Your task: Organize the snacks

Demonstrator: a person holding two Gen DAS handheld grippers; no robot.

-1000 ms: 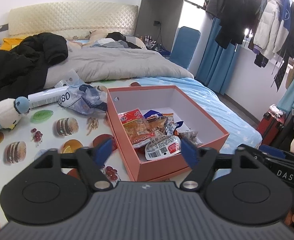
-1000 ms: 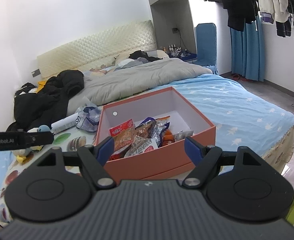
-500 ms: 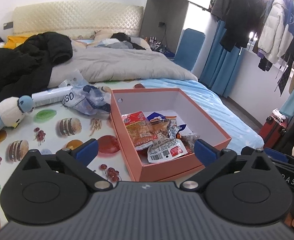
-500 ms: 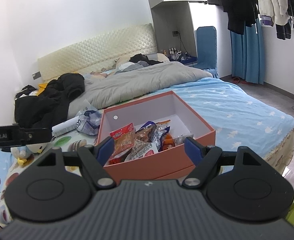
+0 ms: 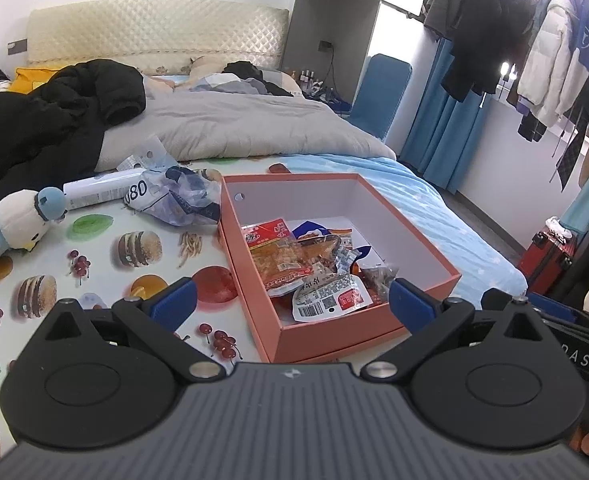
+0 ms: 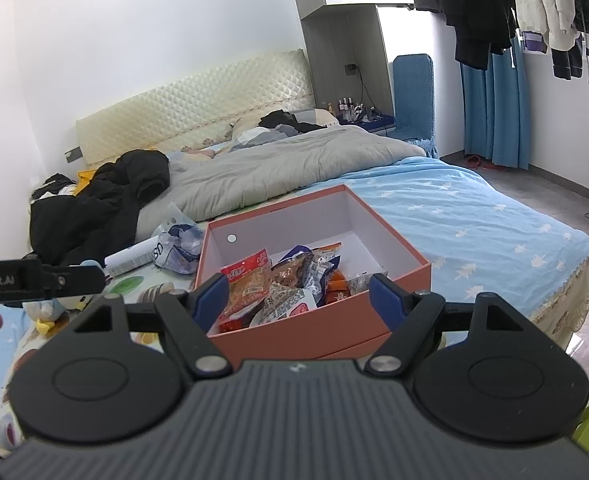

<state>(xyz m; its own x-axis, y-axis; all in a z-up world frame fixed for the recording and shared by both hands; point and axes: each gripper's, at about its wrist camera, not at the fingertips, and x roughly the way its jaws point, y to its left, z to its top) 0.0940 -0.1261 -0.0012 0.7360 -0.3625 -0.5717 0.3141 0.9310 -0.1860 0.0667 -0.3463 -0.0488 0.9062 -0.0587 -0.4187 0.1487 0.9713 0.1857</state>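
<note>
Directly ahead of both grippers, snack packets (image 5: 306,268) lie piled in an open orange box (image 5: 334,336) on a bed. Just beyond the left gripper (image 5: 290,304), whose blue fingers (image 5: 172,304) are spread wide and empty, lies a food-print mat (image 5: 94,256). Left of it rest a crumpled bag (image 5: 174,196) and a plush penguin (image 5: 10,220). The right gripper (image 6: 298,296) hangs released, grasping nothing.

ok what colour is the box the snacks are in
The box is salmon-orange outside, white inside; clearest in the left wrist view.
</note>
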